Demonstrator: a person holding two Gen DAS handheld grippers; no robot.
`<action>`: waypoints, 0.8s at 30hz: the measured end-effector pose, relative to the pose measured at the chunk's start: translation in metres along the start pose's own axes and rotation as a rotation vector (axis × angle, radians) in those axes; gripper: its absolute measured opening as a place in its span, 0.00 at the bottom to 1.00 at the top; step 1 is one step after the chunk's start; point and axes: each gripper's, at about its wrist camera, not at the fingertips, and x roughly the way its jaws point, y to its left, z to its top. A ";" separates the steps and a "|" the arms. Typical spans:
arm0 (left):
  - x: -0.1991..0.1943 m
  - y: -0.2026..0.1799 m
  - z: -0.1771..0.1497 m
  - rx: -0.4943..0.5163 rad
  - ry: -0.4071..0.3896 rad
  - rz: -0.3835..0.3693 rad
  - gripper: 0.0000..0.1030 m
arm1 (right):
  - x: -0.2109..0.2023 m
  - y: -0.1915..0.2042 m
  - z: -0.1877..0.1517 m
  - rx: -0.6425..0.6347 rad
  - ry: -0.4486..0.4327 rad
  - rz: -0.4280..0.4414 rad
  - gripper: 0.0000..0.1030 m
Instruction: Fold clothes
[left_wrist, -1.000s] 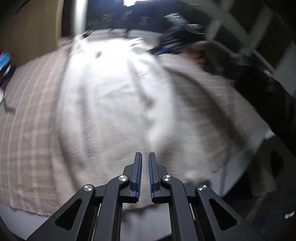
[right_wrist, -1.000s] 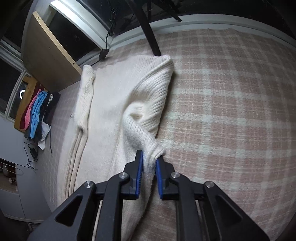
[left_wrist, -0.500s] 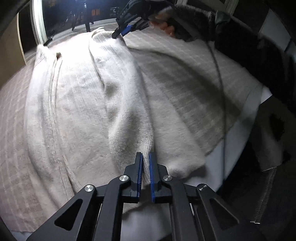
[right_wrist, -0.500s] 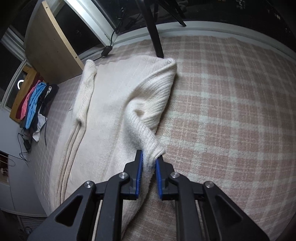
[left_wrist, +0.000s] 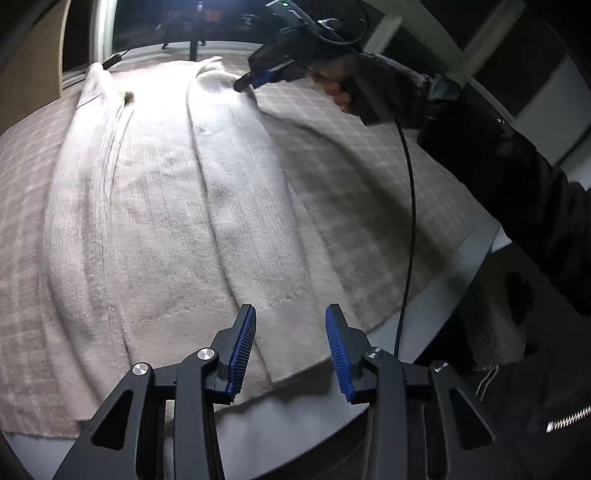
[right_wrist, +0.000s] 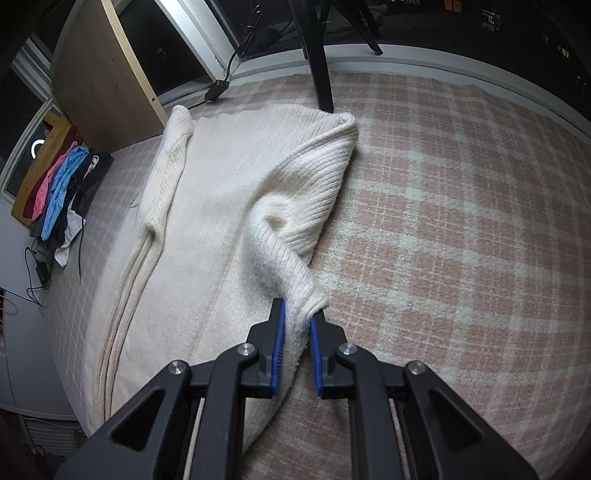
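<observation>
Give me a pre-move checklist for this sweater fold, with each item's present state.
1. Left gripper released: ok, jaws wide open above the sweater hem.
2. Right gripper gripping: ok, shut on the knit edge.
3. Folded side panel lying flat: ok near the hem; bunched by the right gripper.
4. Sweater fully on the plaid blanket: ok.
5. Cable clear of fabric: cannot tell.

Sweater (right_wrist: 221, 206) hem hidden behind right tongs (right_wrist: 297, 347); far clothes pile (right_wrist: 61, 184) perhaps shirts
</observation>
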 end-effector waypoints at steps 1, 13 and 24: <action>0.001 -0.009 0.000 0.039 0.006 0.000 0.35 | 0.000 0.000 0.000 0.004 0.000 0.001 0.13; -0.009 0.070 -0.008 -0.188 -0.009 -0.052 0.10 | -0.003 -0.001 -0.005 0.002 0.002 0.001 0.13; -0.007 -0.018 -0.002 0.206 -0.012 0.094 0.24 | -0.002 0.000 -0.005 0.007 0.013 -0.002 0.13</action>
